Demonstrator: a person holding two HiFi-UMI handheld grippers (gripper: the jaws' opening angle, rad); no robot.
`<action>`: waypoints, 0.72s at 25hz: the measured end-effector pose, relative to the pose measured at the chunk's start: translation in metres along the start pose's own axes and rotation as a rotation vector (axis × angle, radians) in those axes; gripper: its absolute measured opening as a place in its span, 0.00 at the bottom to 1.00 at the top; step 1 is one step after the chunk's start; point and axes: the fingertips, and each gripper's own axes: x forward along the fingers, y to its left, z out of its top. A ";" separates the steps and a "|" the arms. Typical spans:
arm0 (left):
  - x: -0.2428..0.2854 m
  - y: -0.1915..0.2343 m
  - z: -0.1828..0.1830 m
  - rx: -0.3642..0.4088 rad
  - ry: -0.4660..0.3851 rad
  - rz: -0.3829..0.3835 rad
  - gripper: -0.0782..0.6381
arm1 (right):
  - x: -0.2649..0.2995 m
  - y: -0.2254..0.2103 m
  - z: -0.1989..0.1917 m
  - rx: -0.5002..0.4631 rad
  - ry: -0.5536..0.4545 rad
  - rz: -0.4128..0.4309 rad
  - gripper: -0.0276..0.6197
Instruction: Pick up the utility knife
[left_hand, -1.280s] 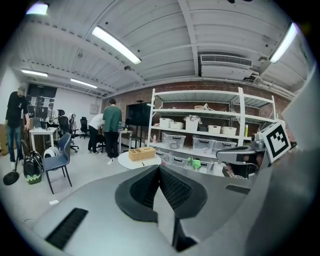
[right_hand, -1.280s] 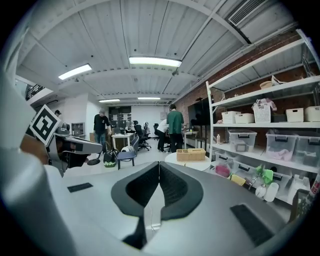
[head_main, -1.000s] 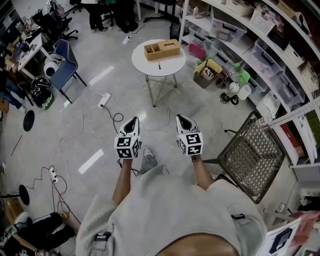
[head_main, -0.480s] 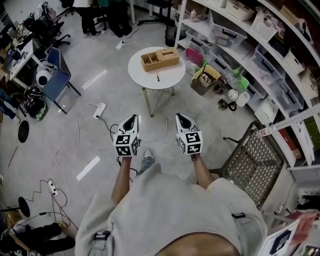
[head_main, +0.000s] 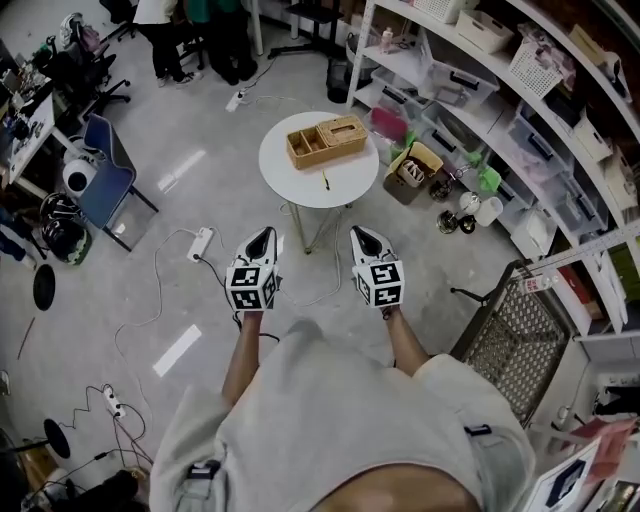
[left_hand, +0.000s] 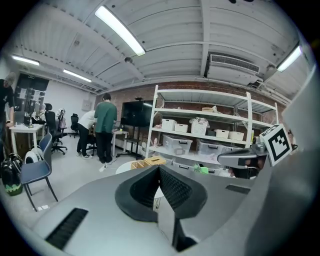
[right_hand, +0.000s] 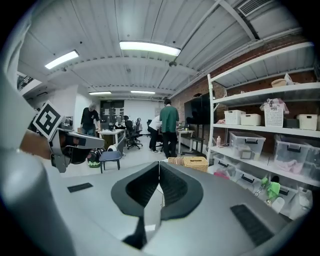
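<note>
The utility knife (head_main: 325, 181) is a small dark and yellow thing lying on the near side of a round white table (head_main: 290, 172). Behind it on the table stands a wooden compartment box (head_main: 325, 141), which also shows in the left gripper view (left_hand: 148, 161) and the right gripper view (right_hand: 189, 161). My left gripper (head_main: 263, 237) and right gripper (head_main: 361, 235) are held side by side over the floor, short of the table, pointing at it. Both are shut with nothing between the jaws (left_hand: 159, 167) (right_hand: 159, 165). The knife is hidden behind the jaws in both gripper views.
Long shelving (head_main: 520, 110) with bins runs along the right, with a cardboard box (head_main: 414, 160) and bottles on the floor beside the table. A mesh chair (head_main: 515, 335) stands at the right. Cables and a power strip (head_main: 200, 243) lie on the floor at the left. People (left_hand: 105, 125) stand at desks beyond.
The table with the box and knife has drawn nearer in the head view. Both grippers have travelled forward toward it together, still shut and empty.
</note>
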 end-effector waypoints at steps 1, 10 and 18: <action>0.007 0.007 0.003 0.000 -0.002 -0.004 0.14 | 0.008 -0.001 0.003 -0.001 -0.001 -0.004 0.09; 0.059 0.039 0.019 0.009 -0.005 -0.064 0.14 | 0.056 -0.017 0.013 0.010 0.001 -0.064 0.09; 0.082 0.045 0.014 0.005 0.019 -0.097 0.14 | 0.070 -0.023 0.002 0.033 0.033 -0.086 0.09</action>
